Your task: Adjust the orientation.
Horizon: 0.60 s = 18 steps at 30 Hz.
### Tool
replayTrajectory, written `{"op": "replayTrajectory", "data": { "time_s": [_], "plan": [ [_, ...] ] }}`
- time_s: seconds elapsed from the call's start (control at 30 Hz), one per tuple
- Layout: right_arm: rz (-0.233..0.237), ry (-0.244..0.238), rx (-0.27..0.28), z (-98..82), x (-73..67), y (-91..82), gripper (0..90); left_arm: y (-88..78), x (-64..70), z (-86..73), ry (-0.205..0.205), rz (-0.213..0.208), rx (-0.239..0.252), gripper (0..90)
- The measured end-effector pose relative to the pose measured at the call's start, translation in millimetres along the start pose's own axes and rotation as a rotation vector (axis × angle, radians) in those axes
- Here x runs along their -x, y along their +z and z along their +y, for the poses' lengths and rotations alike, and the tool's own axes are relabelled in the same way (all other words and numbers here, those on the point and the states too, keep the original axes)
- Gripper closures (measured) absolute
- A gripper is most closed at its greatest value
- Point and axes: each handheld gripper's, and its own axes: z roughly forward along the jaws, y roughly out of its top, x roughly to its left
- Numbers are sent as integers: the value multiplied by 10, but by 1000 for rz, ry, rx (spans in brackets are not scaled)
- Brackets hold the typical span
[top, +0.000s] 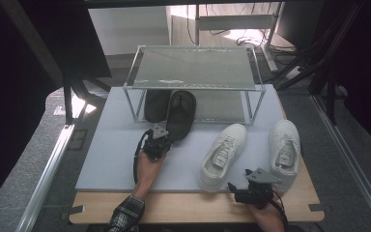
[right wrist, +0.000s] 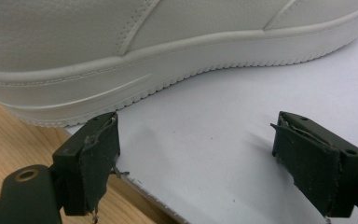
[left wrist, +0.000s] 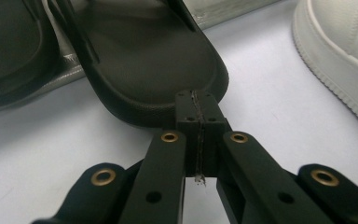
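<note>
In the high view the left gripper (top: 161, 134) is sitting near the middle of the grey mat (top: 111, 154), pointing toward twelve o'clock at the heel of a black slipper (top: 180, 115). That slipper is lying half under the wire shelf rack (top: 193, 67), its heel sticking out toward six o'clock past the rack's front edge. A second black slipper (top: 155, 104) is lying just beside it at nine o'clock, further under the rack.

In the left gripper view the jaws are standing pressed flat together, with no gap between the pads, and their tips are meeting the rounded heel rim of the black slipper (left wrist: 154, 60). Whether they are pinching the rim or only touching it, I cannot tell. The other slipper (left wrist: 9, 51) is showing at ten o'clock, and a white sneaker's sole edge (left wrist: 340, 60) at two o'clock.

The right gripper (top: 251, 191) is resting at the mat's near edge, around five o'clock from the left one, just beside the heel of the nearer white sneaker (top: 222, 157). Another white sneaker (top: 285, 150) is lying at three o'clock of that one. In the right gripper view the jaws are standing wide apart and holding nothing, with bare mat (right wrist: 205, 140) between them; the sneaker's sole (right wrist: 168, 60) is running across at twelve o'clock, and the wooden tabletop (right wrist: 9, 149) is showing at eight o'clock.
</note>
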Motion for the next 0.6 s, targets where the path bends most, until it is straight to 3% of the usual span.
{"op": "replayTrajectory", "data": {
  "time_s": [0.6],
  "plan": [
    [1, 0, 0, 0, 1, 0, 151, 288, -164, 191, -42, 53, -17, 894]
  ]
}}
